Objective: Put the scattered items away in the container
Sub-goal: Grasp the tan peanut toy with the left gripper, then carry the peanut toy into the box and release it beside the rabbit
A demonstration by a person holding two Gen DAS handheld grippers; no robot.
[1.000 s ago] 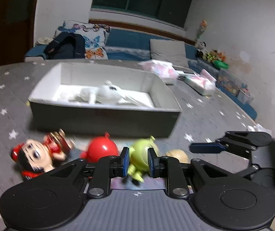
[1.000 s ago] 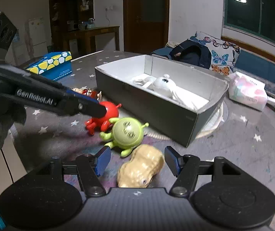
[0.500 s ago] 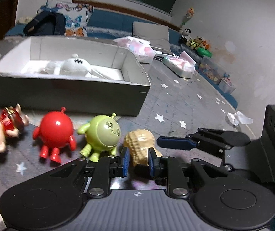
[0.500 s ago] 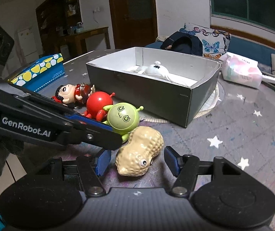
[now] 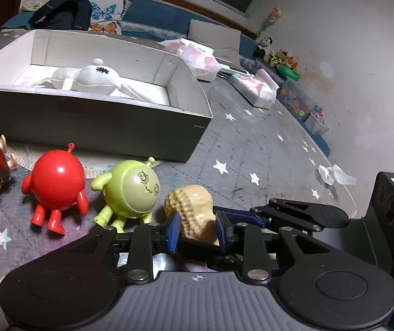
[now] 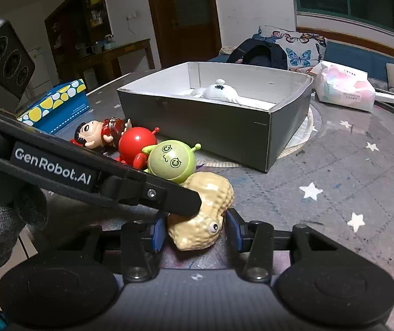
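Squeeze your closing right gripper (image 6: 194, 230) firmly around the bumpy tan plastic peanut toy (image 6: 206, 212) while the left gripper (image 5: 197, 230) opens off it.

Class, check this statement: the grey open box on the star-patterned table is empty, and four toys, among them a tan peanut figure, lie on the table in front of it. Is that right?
One detail is wrong. The grey open box is not empty: a white soft toy already lies inside, as the left wrist view shows. The rest stands: four toys, among them the tan peanut figure, lie on the star-patterned table in front.
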